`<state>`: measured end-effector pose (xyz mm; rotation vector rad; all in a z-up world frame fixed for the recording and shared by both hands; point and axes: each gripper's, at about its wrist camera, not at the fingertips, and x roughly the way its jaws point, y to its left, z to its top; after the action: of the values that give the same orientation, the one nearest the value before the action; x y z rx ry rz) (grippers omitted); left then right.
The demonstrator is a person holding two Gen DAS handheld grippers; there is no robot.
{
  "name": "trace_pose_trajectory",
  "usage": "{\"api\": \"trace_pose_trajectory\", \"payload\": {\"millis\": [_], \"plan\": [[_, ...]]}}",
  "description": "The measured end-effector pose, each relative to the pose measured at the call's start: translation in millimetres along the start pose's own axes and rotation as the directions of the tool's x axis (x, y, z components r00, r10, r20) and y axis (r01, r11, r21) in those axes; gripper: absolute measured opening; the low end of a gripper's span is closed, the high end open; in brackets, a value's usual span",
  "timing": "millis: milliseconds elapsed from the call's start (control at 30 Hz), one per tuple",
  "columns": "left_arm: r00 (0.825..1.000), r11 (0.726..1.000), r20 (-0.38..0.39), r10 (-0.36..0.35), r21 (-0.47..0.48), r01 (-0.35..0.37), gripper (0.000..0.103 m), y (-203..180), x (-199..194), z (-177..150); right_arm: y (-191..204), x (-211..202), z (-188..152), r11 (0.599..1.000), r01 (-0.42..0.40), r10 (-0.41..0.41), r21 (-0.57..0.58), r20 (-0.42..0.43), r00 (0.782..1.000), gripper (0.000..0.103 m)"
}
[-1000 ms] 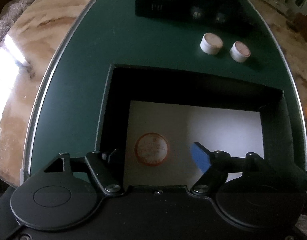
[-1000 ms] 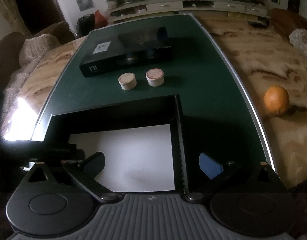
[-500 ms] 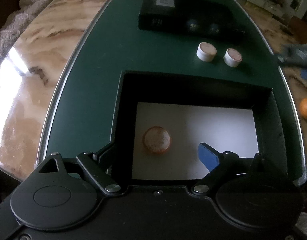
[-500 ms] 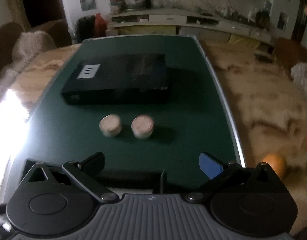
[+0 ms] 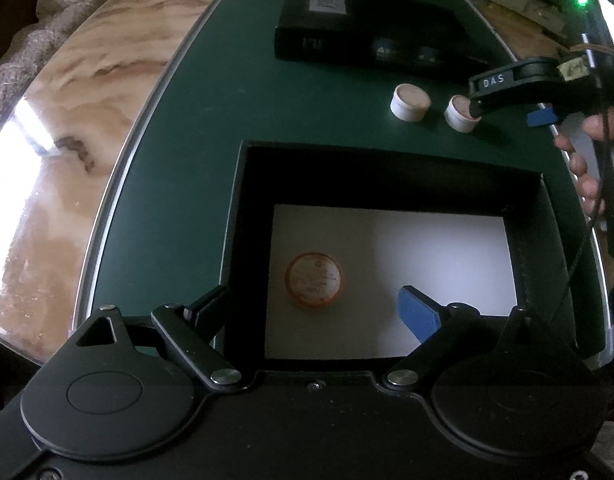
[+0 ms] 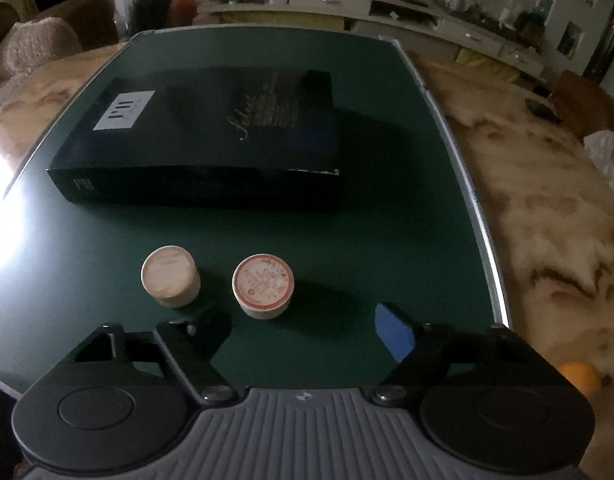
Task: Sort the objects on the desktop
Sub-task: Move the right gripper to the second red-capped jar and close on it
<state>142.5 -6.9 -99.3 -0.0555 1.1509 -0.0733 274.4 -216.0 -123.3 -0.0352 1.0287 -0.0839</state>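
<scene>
An open black box with a white floor sits on the green mat. One round jar with an orange-rimmed lid lies inside it, just ahead of my open, empty left gripper. Two more small white jars stand beyond the box: a plain-lidded one and a red-printed one. My right gripper hovers open right at the red-printed jar, its fingers spread wider than the jar and holding nothing.
A closed black box lid lies farther back on the green mat. The marble tabletop surrounds the mat, with an orange at the right. A person's hand grips the right tool.
The right gripper has moved forward from over the open box to the two jars. The left gripper has drawn back and up a little from the box; the jar inside stays put.
</scene>
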Motion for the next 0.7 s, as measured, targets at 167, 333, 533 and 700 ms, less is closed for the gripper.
{"api": "trace_pose_trajectory", "payload": {"millis": [167, 333, 533, 700], "plan": [[1.0, 1.0, -0.002, -0.008, 0.005, 0.008, 0.091, -1.7, 0.5, 0.1, -0.7, 11.3, 0.0, 1.0, -0.025, 0.025, 0.002, -0.02, 0.999, 0.075], [0.999, 0.999, -0.032, -0.034, -0.011, 0.034, 0.091, -0.2, 5.5, -1.1, 1.4, 16.8, -1.6, 0.999, -0.035, 0.035, 0.005, -0.025, 0.999, 0.076], [0.999, 0.999, -0.034, -0.031, -0.008, 0.031, 0.091, -0.5, 6.2, -2.4, 4.0, 23.3, -3.2, 0.999, -0.039, 0.039, 0.006, -0.029, 0.999, 0.075], [0.999, 0.999, -0.034, -0.031, -0.007, 0.031, 0.091, -0.9, 6.1, -2.2, 6.2, 28.7, -4.6, 0.999, -0.042, 0.042, 0.008, -0.033, 0.999, 0.071]]}}
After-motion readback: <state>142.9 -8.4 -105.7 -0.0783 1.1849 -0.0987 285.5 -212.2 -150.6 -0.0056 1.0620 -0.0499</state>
